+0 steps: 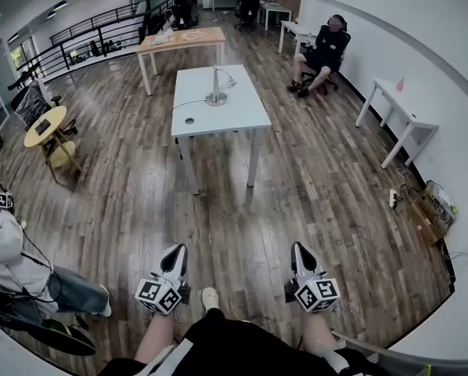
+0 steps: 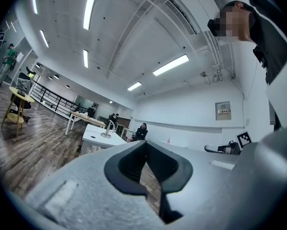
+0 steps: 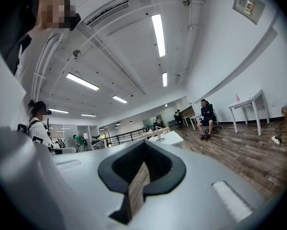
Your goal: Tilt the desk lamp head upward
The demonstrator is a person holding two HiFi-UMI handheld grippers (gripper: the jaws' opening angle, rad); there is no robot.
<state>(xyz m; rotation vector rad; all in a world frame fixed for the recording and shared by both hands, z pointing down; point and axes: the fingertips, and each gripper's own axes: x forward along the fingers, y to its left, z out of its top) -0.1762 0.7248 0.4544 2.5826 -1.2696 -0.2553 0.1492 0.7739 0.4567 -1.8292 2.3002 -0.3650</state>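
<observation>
The silver desk lamp [image 1: 217, 89] stands on a white table [image 1: 234, 116] far ahead across the wooden floor, its head [image 1: 228, 80] bent over to the right. Its cord runs off to the left across the tabletop. My left gripper [image 1: 176, 251] and right gripper [image 1: 298, 249] are held low in front of me, well short of the table, both shut and empty. In the left gripper view the lamp [image 2: 106, 129] is small and distant beyond the closed left gripper [image 2: 146, 176]. The right gripper view shows the lamp [image 3: 159, 134] beyond the shut right gripper [image 3: 137, 186].
A wooden table [image 1: 183, 39] stands behind the white one. A person sits in a chair [image 1: 325, 50] at the back right. A white desk [image 1: 398, 110] and cables [image 1: 396, 199] line the right wall. A round yellow table [image 1: 45, 125] and another person [image 1: 19, 265] are at the left.
</observation>
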